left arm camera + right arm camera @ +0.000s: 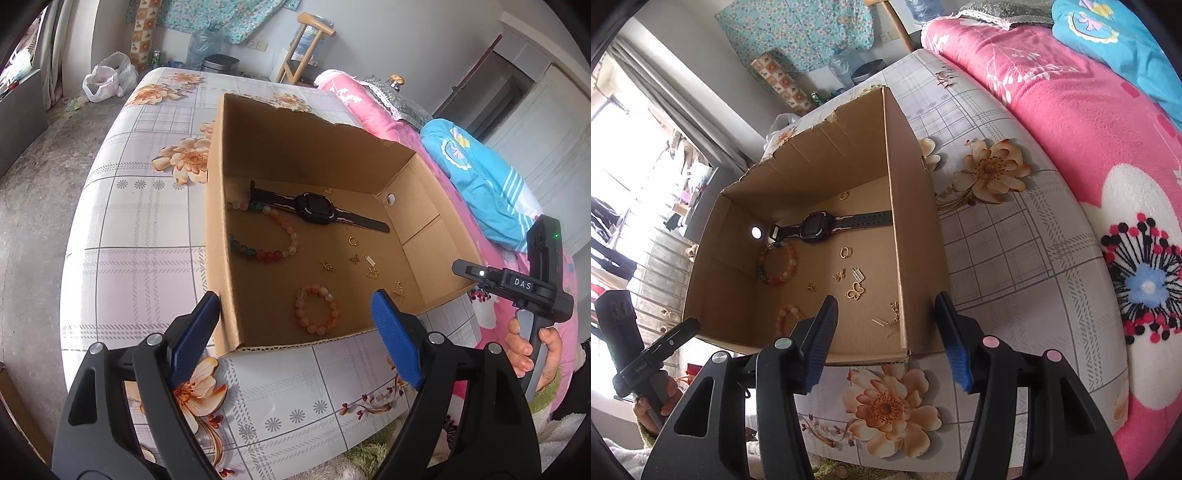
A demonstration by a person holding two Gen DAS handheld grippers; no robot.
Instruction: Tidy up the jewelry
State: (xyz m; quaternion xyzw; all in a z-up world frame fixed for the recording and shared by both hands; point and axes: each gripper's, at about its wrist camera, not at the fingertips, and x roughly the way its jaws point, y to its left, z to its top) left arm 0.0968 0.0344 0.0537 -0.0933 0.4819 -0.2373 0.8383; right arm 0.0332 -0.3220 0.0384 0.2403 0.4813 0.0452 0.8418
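Here the jewelry lies loose on the floor of an open cardboard box [295,147] standing on a flowered tablecloth [147,258]. Inside are a black watch [314,208], a long bead bracelet [280,236], a smaller peach bead bracelet [317,310] near the front wall, and tiny gold charms [371,271] scattered between them. The left gripper [295,325] hovers over the near edge, jaws spread wide with nothing in them. The right gripper [886,339] straddles the box's side wall, jaws partly apart and empty. The beads look light, hard and likely to roll, so pinching across the strand seems best; the charms are thin, flat and easy to miss
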